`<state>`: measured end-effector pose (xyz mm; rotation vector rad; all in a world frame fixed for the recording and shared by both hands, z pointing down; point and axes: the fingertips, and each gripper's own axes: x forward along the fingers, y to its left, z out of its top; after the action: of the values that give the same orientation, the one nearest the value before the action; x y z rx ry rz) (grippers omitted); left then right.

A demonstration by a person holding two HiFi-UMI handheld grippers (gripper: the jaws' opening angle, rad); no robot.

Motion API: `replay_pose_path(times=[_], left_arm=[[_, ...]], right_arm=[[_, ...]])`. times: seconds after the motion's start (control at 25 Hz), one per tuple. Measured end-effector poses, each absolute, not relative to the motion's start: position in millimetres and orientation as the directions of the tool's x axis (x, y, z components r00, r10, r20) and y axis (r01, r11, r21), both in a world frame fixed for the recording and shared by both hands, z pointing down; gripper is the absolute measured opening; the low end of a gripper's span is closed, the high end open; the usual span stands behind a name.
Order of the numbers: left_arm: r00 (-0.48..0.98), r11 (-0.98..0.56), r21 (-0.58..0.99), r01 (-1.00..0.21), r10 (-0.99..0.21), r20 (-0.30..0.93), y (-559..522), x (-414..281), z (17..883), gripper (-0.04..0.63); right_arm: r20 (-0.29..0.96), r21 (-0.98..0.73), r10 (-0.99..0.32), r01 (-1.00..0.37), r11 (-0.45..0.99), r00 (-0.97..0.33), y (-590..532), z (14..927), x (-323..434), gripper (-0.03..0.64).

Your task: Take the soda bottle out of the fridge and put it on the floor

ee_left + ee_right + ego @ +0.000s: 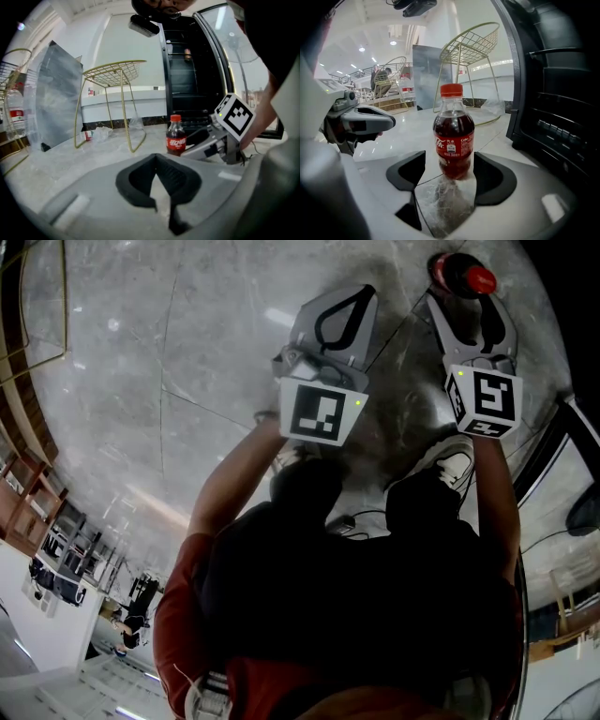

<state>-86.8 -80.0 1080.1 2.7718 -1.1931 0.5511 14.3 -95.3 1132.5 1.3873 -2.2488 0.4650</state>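
the pale marble floor is filling most of the head view, and the dark open fridge is standing at three o'clock in the right gripper view, with a gold wire chair sitting behind at about eleven o'clock in the left gripper view. the right tongs are sitting low over the floor with their jaws apart, bracketing the soda bottle without visibly pressing it. the left tongs are hovering to the side with their jaws together and nothing between them. the soda bottle is standing upright on the floor, out of the fridge, at one o'clock in the head view. judging from this, the placing step is finishing: the bottle is looking released. the next move is calling for drawing the right tongs straight back toward six o'clock, keeping both jaws off the bottle's sides so it is not getting tipped.
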Motion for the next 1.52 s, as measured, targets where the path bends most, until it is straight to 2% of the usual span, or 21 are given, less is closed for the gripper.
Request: replay_pose_path(times=[1.16,1.28,1.52], left_arm=[[0.596,-0.657,-0.020,-0.753,-0.696,0.401,-63.1,-99.1,1099.4,0.000],[0.597,-0.659,-0.023,-0.752,-0.695,0.399,-63.0,-98.7,1099.1,-0.001],[0.598,-0.659,-0.025,-0.751,-0.696,0.398,-63.6,-98.7,1100.2,-0.002]], right_arm=[[0.577,-0.061,-0.716,-0.895,0.442,-0.392,-41.4,1137.4,4.2,0.302],[0.581,-0.064,-0.713,-0.896,0.440,-0.392,-40.3,1139.7,3.7,0.255],[0.586,-0.057,-0.711,-0.895,0.442,-0.389,-39.1,1142.4,3.0,0.211]])
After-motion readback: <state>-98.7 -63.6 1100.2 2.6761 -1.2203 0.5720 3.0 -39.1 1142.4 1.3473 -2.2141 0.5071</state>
